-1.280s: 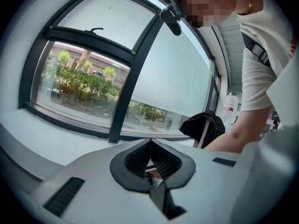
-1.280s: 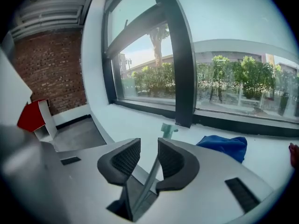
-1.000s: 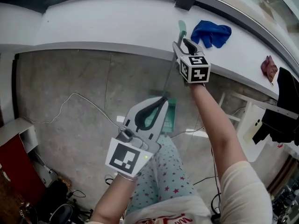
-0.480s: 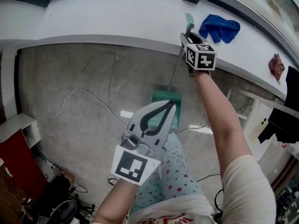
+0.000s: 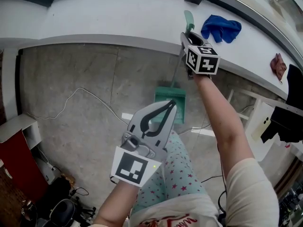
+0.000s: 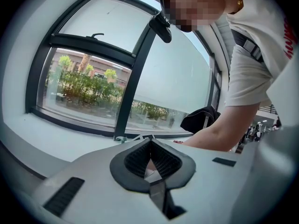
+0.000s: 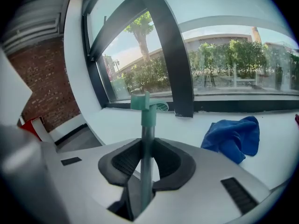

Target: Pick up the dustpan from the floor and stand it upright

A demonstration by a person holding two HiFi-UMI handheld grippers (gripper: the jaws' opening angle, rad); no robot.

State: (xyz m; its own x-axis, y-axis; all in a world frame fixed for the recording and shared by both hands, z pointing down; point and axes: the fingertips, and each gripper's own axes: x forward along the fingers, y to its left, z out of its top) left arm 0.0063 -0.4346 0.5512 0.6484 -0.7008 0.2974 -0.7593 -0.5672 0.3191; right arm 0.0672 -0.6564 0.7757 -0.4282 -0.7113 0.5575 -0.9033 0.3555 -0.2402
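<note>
The green dustpan (image 5: 170,100) stands with its pan on the concrete floor, and its long thin handle (image 5: 178,70) rises toward the white sill. My right gripper (image 5: 188,36) holds that handle near its green top end. In the right gripper view the handle (image 7: 146,125) runs up between the black pads, and the closing jaws of the right gripper (image 7: 147,146) press on it from both sides. My left gripper (image 5: 169,105) hovers in front of the pan, apart from it. Its jaws meet at the tips with nothing in them, as the left gripper (image 6: 150,141) shows in its own view.
A blue cloth (image 5: 220,29) lies on the white sill (image 5: 94,18) just right of the handle's top, and it shows again as the blue cloth (image 7: 236,136). A white cable (image 5: 75,96) trails over the floor at the left. A red box (image 5: 14,164) and dark gear stand at the lower left.
The right gripper's jaws have drawn in on the handle, and it has shifted slightly up and right. More of the green pan now shows beyond the left gripper.
</note>
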